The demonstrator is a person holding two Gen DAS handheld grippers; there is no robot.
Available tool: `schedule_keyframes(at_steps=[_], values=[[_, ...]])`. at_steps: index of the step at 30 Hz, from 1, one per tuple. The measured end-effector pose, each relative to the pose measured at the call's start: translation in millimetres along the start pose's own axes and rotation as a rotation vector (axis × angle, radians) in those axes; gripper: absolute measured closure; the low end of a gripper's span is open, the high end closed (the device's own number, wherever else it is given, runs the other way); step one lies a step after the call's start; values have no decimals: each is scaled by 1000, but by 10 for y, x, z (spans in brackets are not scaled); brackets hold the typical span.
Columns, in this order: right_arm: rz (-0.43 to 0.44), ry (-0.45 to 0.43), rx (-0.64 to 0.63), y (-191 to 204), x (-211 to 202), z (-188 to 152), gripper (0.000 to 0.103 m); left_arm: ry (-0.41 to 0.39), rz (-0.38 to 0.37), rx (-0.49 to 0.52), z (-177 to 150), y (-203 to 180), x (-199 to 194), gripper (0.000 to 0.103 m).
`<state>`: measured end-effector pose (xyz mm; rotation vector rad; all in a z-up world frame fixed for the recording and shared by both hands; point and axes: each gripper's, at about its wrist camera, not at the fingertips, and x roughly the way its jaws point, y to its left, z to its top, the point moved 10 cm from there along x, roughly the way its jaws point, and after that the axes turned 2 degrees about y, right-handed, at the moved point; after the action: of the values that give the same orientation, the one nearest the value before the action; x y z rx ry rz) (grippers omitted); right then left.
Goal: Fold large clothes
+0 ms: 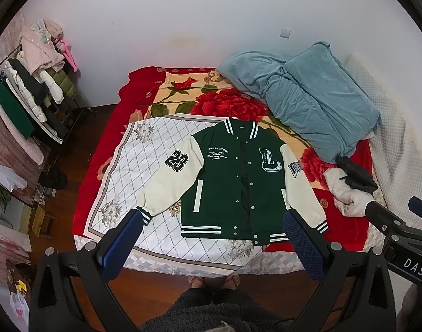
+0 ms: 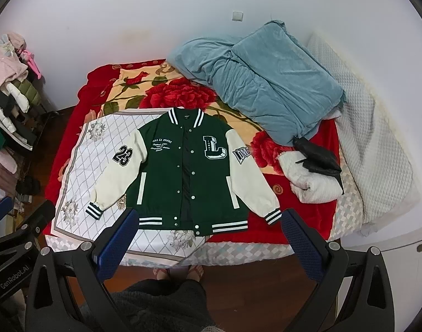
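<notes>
Both tools [image 1: 213, 238] [image 2: 208, 235] agape above jacket [image 1: 233, 179] hem

One varsity jacket [image 1: 233, 177], one blue duvet [image 1: 307, 94], one white bundle [image 1: 346, 193], one clothes rack [image 1: 31, 96].

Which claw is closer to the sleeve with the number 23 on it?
Left. The left claw hangs over the bed's near edge, closer to the 23 sleeve; the right claw is farther to the jacket's other side.
</notes>
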<state>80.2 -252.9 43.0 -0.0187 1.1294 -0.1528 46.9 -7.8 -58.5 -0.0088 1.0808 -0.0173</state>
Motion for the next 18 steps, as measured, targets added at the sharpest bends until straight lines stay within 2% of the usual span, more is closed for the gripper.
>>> schedule_keyframes(at_steps=[18], values=[[0, -3, 4, -25, -2, -37, 0, -5, -8, 1, -9, -41, -49, 0]])
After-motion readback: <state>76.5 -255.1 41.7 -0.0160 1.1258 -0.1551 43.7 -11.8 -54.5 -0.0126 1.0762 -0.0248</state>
